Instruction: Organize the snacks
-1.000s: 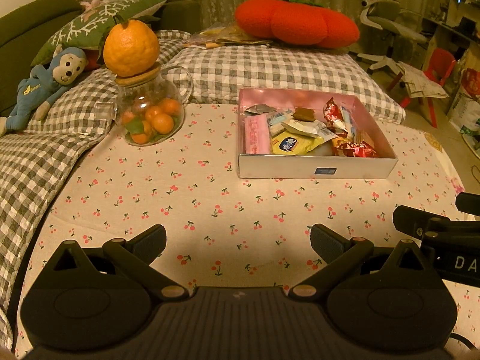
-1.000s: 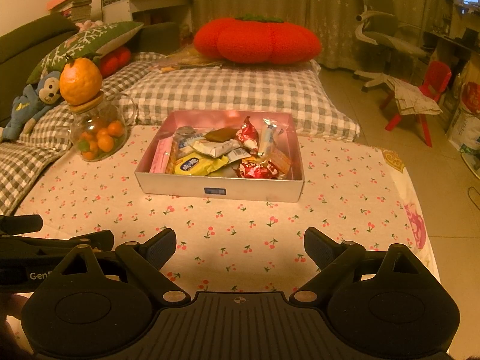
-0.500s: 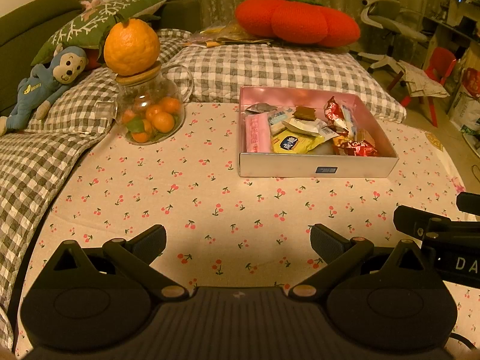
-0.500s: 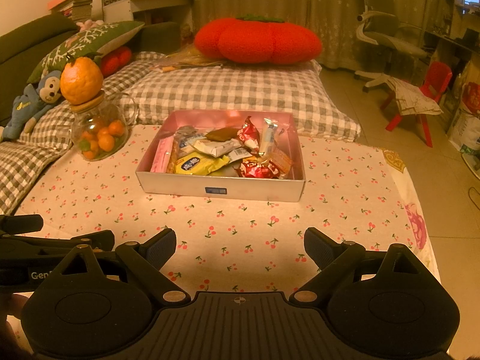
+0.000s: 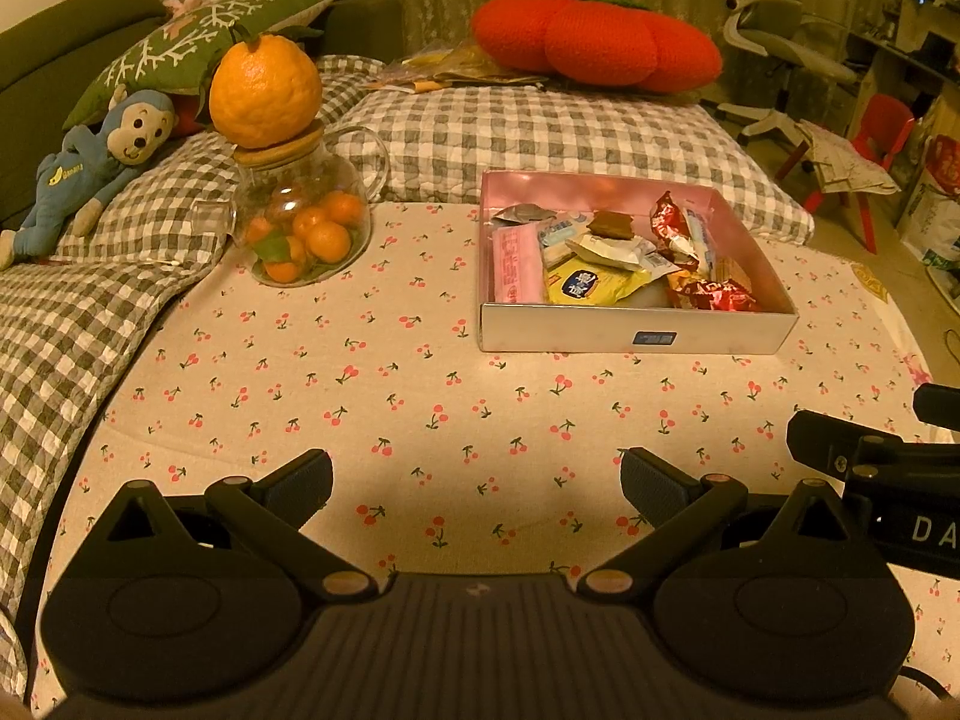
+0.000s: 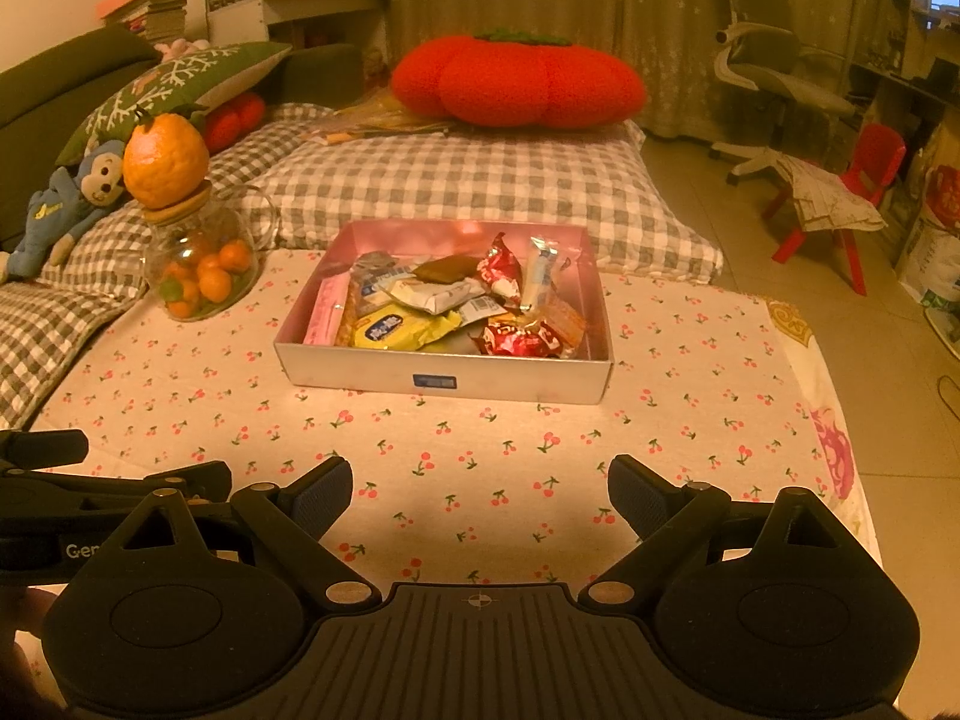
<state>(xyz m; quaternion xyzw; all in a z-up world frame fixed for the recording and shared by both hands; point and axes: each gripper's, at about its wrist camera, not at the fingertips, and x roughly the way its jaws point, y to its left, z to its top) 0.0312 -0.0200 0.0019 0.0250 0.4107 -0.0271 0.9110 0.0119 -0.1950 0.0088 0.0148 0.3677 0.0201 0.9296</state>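
Observation:
A shallow silver box with a pink inside (image 5: 636, 336) (image 6: 444, 381) sits on the cherry-print cloth (image 5: 420, 396). It holds several wrapped snacks: a pink pack (image 5: 516, 264), a yellow pack (image 5: 585, 285) (image 6: 390, 327), red wrappers (image 5: 711, 294) (image 6: 522, 339). My left gripper (image 5: 477, 480) is open and empty, low over the cloth, well short of the box. My right gripper (image 6: 480, 483) is open and empty, also short of the box. Each gripper shows at the edge of the other's view.
A glass jar of small oranges (image 5: 300, 234) (image 6: 201, 267) with a big orange (image 5: 264, 90) on its lid stands left of the box. Checked cushions (image 5: 540, 132), a monkey toy (image 5: 102, 162) and a red pumpkin cushion (image 5: 594, 42) lie behind. The cloth's right edge (image 6: 840, 420) drops to the floor.
Both views have drifted very slightly; the box and jar keep their places and both grippers stay open and empty.

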